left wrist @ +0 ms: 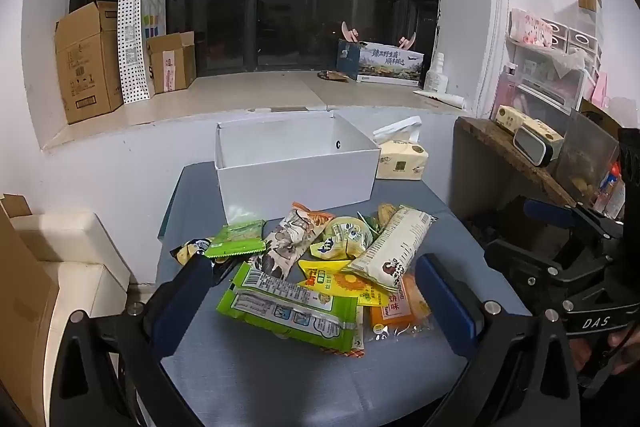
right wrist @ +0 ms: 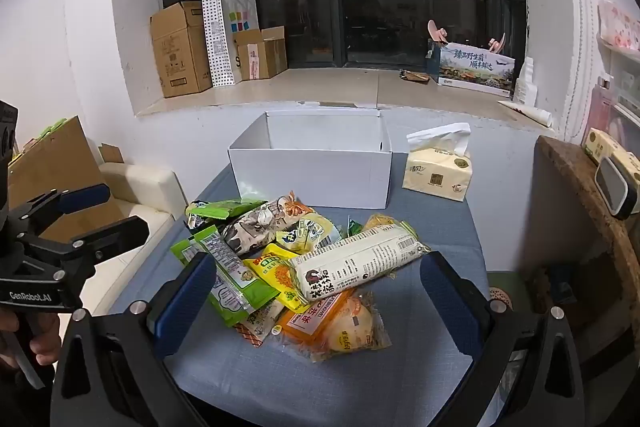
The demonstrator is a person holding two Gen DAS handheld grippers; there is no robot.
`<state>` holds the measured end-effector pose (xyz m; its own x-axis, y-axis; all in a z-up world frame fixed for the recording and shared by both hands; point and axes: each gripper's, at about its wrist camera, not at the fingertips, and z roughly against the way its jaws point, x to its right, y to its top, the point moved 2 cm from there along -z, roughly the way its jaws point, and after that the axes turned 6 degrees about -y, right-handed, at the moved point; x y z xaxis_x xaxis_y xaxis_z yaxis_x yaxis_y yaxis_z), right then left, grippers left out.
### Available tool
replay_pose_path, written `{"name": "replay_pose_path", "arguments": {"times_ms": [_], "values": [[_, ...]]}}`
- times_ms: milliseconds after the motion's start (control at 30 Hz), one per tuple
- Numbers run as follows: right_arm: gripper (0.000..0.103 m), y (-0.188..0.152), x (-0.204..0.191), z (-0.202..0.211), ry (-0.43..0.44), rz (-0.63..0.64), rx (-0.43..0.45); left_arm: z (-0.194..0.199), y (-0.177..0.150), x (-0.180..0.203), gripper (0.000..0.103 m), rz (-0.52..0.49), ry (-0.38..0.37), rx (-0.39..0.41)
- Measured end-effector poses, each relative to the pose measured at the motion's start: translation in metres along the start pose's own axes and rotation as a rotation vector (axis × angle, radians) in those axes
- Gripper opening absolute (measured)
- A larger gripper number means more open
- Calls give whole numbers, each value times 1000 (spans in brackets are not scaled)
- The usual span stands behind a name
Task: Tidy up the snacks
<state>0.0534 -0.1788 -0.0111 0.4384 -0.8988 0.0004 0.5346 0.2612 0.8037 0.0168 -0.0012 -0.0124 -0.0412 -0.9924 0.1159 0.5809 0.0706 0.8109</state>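
Hovering wide open and empty, both the left gripper (left wrist: 314, 301) and right gripper (right wrist: 318, 293) should pinch one top packet (right wrist: 356, 263) for the box (right wrist: 316, 171).

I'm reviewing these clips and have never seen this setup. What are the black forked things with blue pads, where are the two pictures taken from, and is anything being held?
Each picture comes from a fisheye camera mounted on a hand-held gripper that a person carries, one per hand. The left hand-held gripper and right hand-held gripper both hang open over a pile of snack packets on a blue-grey table. Nothing is held. Behind the pile stand an open white box and a tissue pack.
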Motion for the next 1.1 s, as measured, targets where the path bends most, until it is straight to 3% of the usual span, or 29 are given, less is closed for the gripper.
{"name": "replay_pose_path", "arguments": {"times_ms": [1100], "values": [[103, 0, 5, 4, 4, -20, -7, 1, -2, -2, 103, 16, -18, -7]]}}
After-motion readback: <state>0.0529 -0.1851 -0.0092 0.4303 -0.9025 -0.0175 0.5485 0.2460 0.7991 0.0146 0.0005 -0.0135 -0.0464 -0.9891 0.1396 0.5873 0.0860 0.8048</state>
